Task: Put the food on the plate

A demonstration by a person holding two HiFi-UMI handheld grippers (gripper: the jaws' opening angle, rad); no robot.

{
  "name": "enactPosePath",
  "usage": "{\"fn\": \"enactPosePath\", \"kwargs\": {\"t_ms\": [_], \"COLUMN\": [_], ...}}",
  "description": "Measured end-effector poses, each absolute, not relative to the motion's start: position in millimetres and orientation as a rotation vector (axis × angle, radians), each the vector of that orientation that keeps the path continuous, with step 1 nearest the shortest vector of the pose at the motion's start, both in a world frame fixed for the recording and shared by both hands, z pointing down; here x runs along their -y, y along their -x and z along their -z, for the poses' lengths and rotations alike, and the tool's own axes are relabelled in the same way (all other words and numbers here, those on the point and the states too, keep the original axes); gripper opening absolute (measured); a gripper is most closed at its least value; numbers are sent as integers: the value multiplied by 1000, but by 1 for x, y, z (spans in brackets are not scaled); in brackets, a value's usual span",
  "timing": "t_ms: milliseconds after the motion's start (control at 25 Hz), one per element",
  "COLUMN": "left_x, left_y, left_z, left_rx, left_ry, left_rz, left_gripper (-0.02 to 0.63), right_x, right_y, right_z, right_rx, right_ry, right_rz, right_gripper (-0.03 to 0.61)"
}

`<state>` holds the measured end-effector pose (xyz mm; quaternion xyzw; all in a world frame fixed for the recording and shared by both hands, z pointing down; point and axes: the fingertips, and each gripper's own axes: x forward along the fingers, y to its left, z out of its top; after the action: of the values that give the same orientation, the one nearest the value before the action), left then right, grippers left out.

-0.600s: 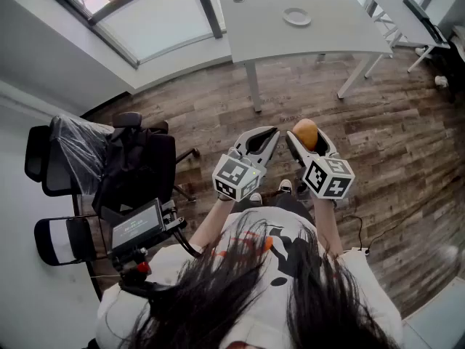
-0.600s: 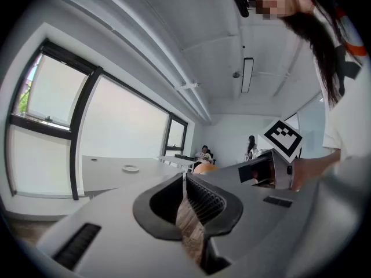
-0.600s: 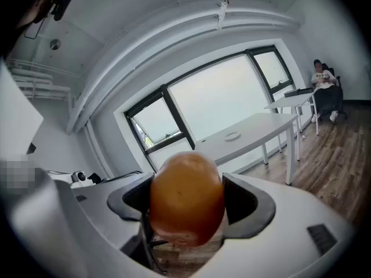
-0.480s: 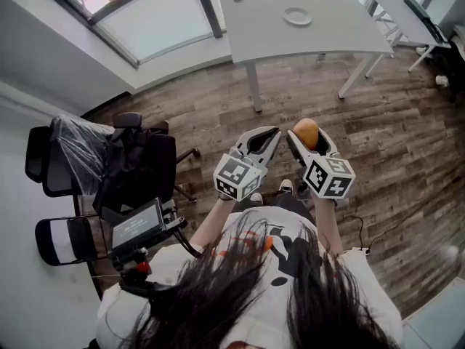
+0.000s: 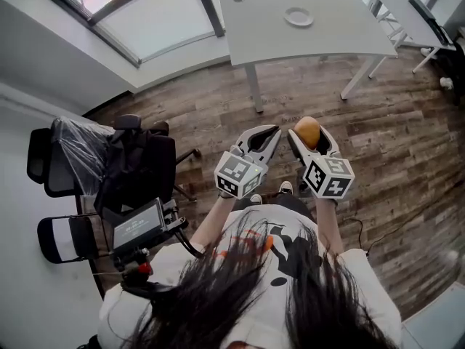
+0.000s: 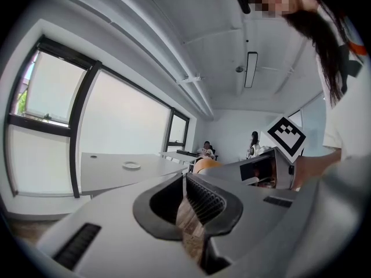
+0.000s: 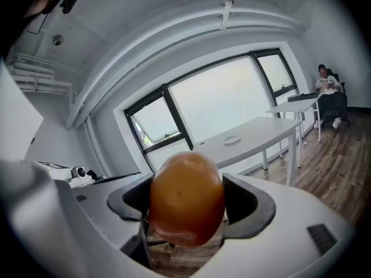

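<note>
Head and gripper views. The right gripper [image 5: 308,137] grips a rounded orange piece of food [image 5: 307,130], its two jaws pressed against the sides of the food, which stands out above them. The left gripper [image 5: 274,130] is just beside it, jaws closed tip to tip with nothing between them. Both are held over the wooden floor [image 5: 407,144], well apart from the white table [image 5: 341,38]. The empty plate [image 5: 298,17] lies near that table's far edge.

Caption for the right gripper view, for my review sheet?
Right tongs clamp an orange-brown food item; beyond, a white plate waits on a white table.
</note>
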<state>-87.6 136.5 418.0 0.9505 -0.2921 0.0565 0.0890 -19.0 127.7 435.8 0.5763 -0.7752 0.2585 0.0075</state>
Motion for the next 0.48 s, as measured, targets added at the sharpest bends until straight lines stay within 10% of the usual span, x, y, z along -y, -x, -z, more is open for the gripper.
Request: {"fn": "enactPosePath", "kwargs": {"t_ms": [480], "left_x": [-78], "left_y": [21], "left_z": [-428], "left_rx": [902], "left_ry": [-2795], "left_rz": [-203], "left_gripper": [6], "right_x": [-71], "right_y": [-47], "right_z": [-449], "right_rx": [2440], "right_ry": [-1758], "right_rz": [-873], "right_gripper": [371]}}
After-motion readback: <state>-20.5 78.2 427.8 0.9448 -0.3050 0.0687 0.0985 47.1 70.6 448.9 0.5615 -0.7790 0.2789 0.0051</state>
